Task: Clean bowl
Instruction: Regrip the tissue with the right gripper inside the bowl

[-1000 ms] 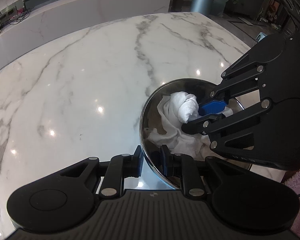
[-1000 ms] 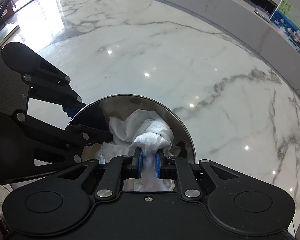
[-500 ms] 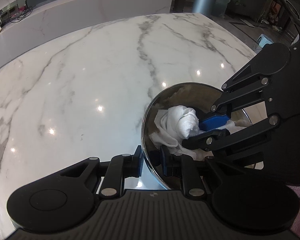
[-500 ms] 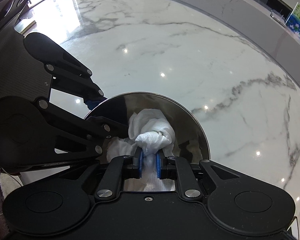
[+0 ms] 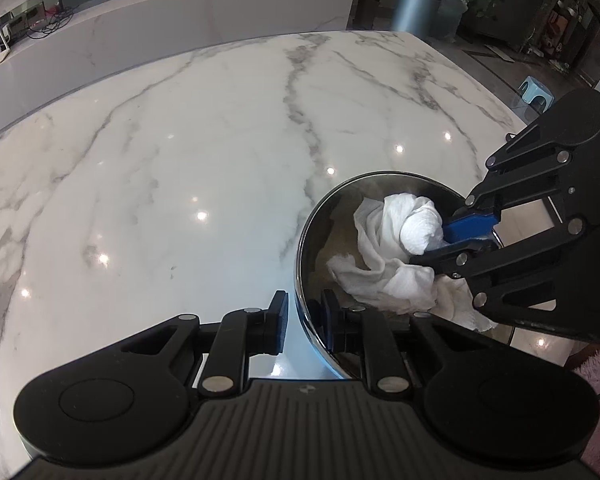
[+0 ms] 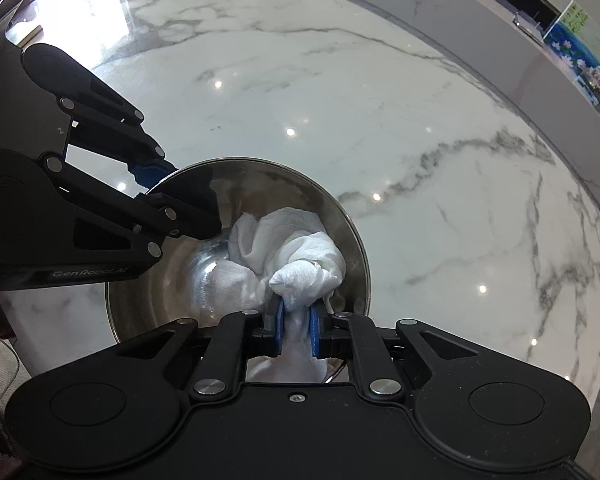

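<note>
A shiny steel bowl (image 5: pixel 324 220) (image 6: pixel 312 188) is held tilted over the marble table. My left gripper (image 5: pixel 305 312) is shut on the bowl's near rim, one finger outside and one inside; it also shows in the right wrist view (image 6: pixel 168 188) on the bowl's left rim. My right gripper (image 6: pixel 296 320) is shut on a bunched white cloth (image 6: pixel 300 256) and presses it inside the bowl. The cloth (image 5: pixel 396 248) fills the bowl's right half in the left wrist view, with the right gripper (image 5: pixel 452 236) coming in from the right.
The white marble table (image 5: pixel 180 160) (image 6: pixel 420 120) spreads beyond the bowl. A long white counter (image 5: pixel 180 20) runs behind it. A grey bin (image 5: pixel 416 8) and a plant stand on the floor past the table's far right corner.
The bowl has tilted and shifted a little right in the left wrist view. The right gripper with the cloth has moved towards the bowl's right side, baring more of the bowl's left inside.
</note>
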